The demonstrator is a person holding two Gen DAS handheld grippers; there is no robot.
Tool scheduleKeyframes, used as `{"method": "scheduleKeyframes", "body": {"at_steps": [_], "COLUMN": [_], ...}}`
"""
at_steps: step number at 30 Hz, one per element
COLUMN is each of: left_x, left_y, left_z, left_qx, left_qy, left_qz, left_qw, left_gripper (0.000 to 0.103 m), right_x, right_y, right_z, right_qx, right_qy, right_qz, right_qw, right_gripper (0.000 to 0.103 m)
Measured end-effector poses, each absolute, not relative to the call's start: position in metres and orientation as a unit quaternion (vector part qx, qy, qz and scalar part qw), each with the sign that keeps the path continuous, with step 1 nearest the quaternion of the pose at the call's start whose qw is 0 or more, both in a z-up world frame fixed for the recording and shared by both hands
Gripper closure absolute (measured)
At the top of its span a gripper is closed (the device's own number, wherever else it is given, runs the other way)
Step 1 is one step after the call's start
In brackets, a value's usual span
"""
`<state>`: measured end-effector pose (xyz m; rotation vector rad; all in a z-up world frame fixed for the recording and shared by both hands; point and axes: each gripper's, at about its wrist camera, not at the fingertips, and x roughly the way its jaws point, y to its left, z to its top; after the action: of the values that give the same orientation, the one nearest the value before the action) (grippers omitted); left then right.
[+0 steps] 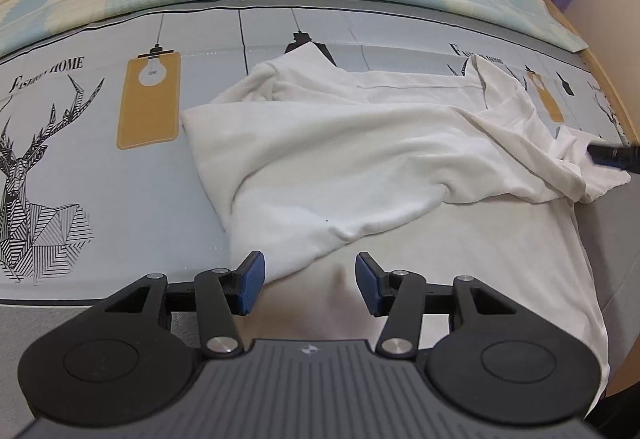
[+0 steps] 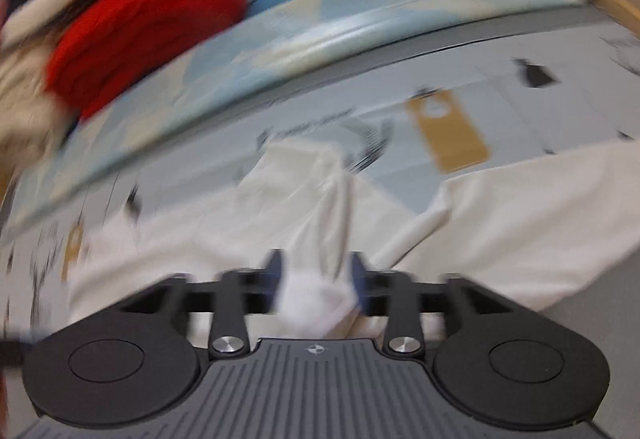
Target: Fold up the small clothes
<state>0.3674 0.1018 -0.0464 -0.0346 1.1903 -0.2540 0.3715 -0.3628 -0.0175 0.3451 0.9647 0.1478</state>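
The white garment (image 1: 360, 159) lies crumpled on the printed mat (image 1: 100, 167), spread just ahead of the left hand-held gripper (image 1: 310, 285). This gripper has its blue pads (image 1: 253, 281) apart, with nothing pressed between them; a fold of the cloth reaches down beside its left pad. In the blurred right wrist view, the right hand-held gripper (image 2: 316, 281) has its fingers apart with a bunch of white cloth between them; I cannot tell if they press it. Beyond the mat lies a red fabric pile (image 2: 140, 27).
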Motion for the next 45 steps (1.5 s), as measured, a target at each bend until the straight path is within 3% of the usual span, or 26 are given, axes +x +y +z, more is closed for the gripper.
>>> {"method": "scheduleKeyframes", "body": {"at_steps": [3, 8, 9, 11, 14, 16, 19, 21, 23, 26, 30, 32, 37, 41, 42, 45], "left_x": [0.370, 0.370, 0.370, 0.369, 0.366, 0.364, 0.362, 0.360, 0.359, 0.355, 0.353, 0.351, 0.350, 0.353, 0.354, 0.354], "left_y": [0.099, 0.087, 0.084, 0.079, 0.073, 0.071, 0.068, 0.071, 0.076, 0.090, 0.105, 0.107, 0.113, 0.107, 0.103, 0.092], "left_z": [-0.050, -0.058, -0.061, -0.068, -0.077, -0.082, -0.085, -0.086, -0.085, -0.074, -0.066, -0.067, -0.054, -0.050, -0.054, -0.068], "left_qx": [-0.018, -0.004, 0.002, 0.018, 0.041, 0.072, 0.114, 0.138, 0.152, 0.147, 0.134, 0.136, 0.090, 0.080, 0.095, 0.122], "left_qy": [0.560, 0.561, 0.561, 0.565, 0.568, 0.565, 0.554, 0.549, 0.548, 0.540, 0.539, 0.548, 0.533, 0.519, 0.522, 0.534], "left_qz": [-0.124, -0.143, -0.147, -0.148, -0.150, -0.144, -0.137, -0.129, -0.126, -0.134, -0.141, -0.159, -0.203, -0.197, -0.188, -0.169], "left_qw": [0.819, 0.816, 0.815, 0.812, 0.808, 0.809, 0.813, 0.814, 0.813, 0.818, 0.819, 0.809, 0.816, 0.828, 0.826, 0.820], "left_gripper": [0.047, 0.046, 0.045, 0.045, 0.045, 0.047, 0.061, 0.092, 0.103, 0.103, 0.103, 0.103, 0.099, 0.065, 0.060, 0.060], "right_x": [0.368, 0.348, 0.344, 0.343, 0.347, 0.350, 0.365, 0.372, 0.379, 0.389, 0.395, 0.394, 0.388, 0.388, 0.389, 0.391], "right_y": [-0.340, -0.292, -0.286, -0.281, -0.282, -0.290, -0.311, -0.330, -0.348, -0.366, -0.370, -0.368, -0.386, -0.395, -0.394, -0.385], "right_z": [-0.029, -0.046, -0.047, -0.045, -0.041, -0.034, -0.019, -0.004, 0.007, 0.005, -0.005, -0.005, -0.003, -0.018, -0.024, -0.046], "right_qx": [0.090, -0.152, -0.182, -0.199, -0.196, -0.185, -0.104, -0.034, 0.027, 0.081, 0.074, 0.065, 0.102, 0.134, 0.144, 0.135], "right_qy": [0.487, 0.459, 0.450, 0.442, 0.442, 0.436, 0.425, 0.410, 0.399, 0.411, 0.421, 0.412, 0.402, 0.448, 0.468, 0.515], "right_qz": [0.117, 0.105, 0.105, 0.124, 0.142, 0.137, 0.115, 0.106, 0.090, 0.058, 0.006, -0.026, -0.052, -0.001, 0.015, 0.027], "right_qw": [0.861, 0.869, 0.868, 0.866, 0.864, 0.870, 0.892, 0.905, 0.912, 0.906, 0.904, 0.909, 0.909, 0.884, 0.872, 0.846], "right_gripper": [0.053, 0.056, 0.059, 0.079, 0.094, 0.098, 0.099, 0.099, 0.099, 0.099, 0.097, 0.084, 0.072, 0.060, 0.060, 0.060]}}
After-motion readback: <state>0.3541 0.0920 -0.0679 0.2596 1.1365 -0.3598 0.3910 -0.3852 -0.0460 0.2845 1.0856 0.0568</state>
